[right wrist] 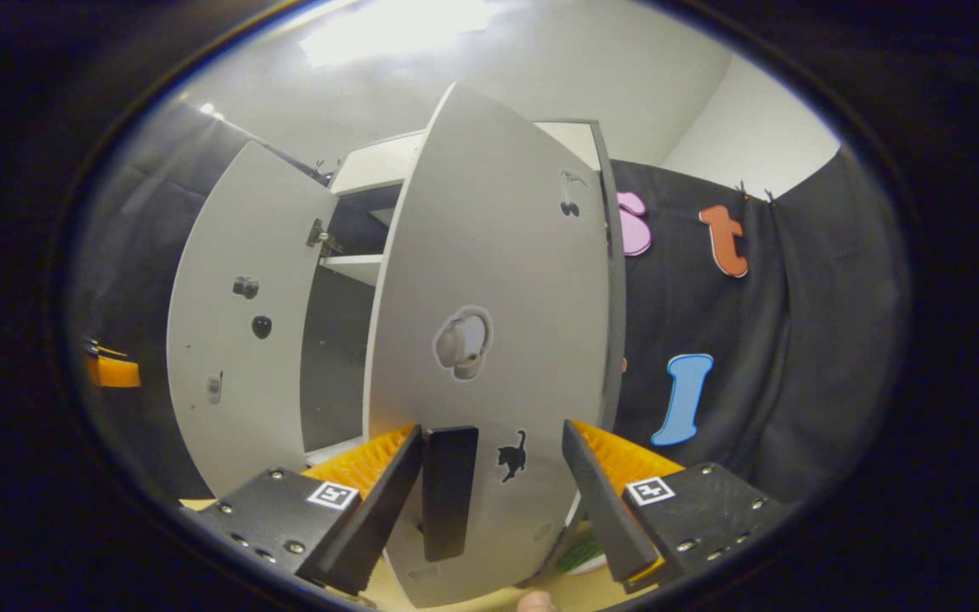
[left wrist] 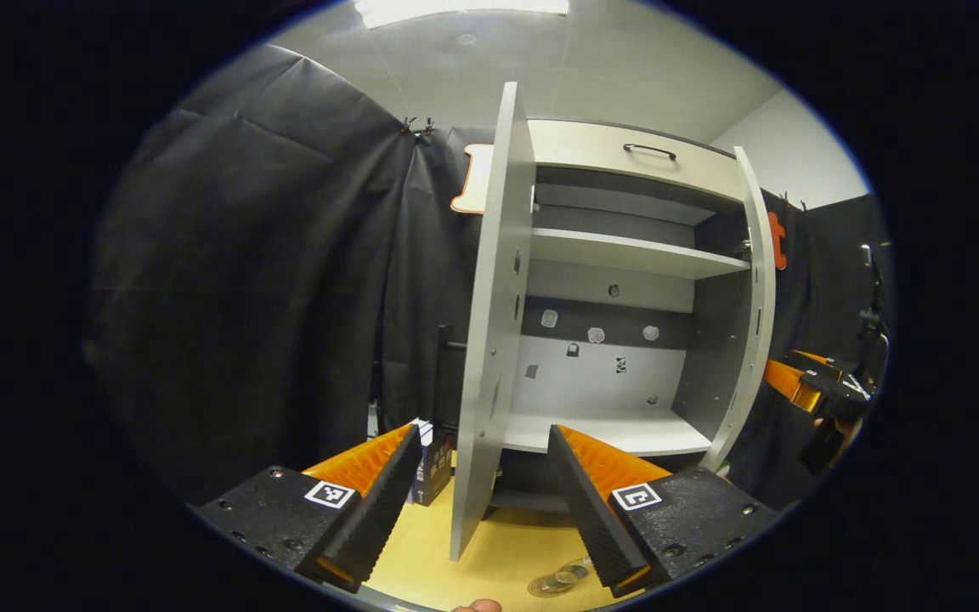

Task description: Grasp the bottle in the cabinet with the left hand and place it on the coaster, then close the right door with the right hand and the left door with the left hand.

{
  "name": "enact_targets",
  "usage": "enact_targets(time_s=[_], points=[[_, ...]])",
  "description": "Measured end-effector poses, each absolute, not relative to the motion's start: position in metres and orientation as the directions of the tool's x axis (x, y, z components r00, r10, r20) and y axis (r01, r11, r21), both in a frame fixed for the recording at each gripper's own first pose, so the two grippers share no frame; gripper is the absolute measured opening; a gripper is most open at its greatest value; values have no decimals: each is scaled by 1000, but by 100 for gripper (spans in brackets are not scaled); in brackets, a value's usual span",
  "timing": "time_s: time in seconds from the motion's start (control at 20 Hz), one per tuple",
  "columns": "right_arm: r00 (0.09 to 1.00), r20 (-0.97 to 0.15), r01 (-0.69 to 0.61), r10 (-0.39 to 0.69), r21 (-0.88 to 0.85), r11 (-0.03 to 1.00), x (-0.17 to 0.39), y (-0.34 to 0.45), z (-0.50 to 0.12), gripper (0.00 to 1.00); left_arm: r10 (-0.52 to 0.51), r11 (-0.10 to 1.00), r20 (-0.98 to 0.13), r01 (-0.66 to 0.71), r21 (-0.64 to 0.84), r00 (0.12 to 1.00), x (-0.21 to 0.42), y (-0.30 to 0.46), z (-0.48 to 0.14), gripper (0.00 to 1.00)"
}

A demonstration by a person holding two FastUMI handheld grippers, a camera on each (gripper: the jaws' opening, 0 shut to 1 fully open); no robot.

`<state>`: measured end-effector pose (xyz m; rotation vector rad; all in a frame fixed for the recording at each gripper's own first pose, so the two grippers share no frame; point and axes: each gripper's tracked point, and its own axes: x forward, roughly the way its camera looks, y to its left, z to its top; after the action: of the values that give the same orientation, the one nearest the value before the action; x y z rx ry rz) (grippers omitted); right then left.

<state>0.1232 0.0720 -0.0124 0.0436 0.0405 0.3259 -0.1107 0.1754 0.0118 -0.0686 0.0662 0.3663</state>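
Doors on the cabinet both stand open. In your left gripper view the left door faces you edge-on, a tall upright panel whose long axis runs straight up and down, its free edge pointing toward you and its foot over the yellow tabletop. It rises between the spread fingers of your left gripper, which is released and grasps nothing; neither finger touches the panel. The right door swings out on the far side, also upright. Both shelves I can see inside the cabinet are bare. Near the bottom edge, on the tabletop just beside your right-hand finger, something clear and round lies flat; I cannot tell whether it is the bottle or the coaster. A small dark box stands left of the door's foot.

In your right gripper view the right door stands directly ahead, broad face toward you, with a dark vertical handle low on it. Your right gripper is released, its fingers either side of that handle without pressing it.
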Motion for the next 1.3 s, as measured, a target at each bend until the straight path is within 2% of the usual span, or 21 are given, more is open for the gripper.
enact_targets(time_s=[0.25, 0.65, 1.3], points=[[939, -69, -326, 336, 123, 937, 146, 100, -21, 98, 416, 906, -83, -421, -42, 905, -134, 200, 9, 94], [951, -55, -297, 303, 88, 951, 169, 128, -24, 97, 502, 861, -86, -506, -41, 861, -163, 242, 9, 94], [967, -52, -244, 250, 95, 965, 200, 155, -32, 97, 510, 858, -83, -514, -25, 856, -165, 273, 6, 94]])
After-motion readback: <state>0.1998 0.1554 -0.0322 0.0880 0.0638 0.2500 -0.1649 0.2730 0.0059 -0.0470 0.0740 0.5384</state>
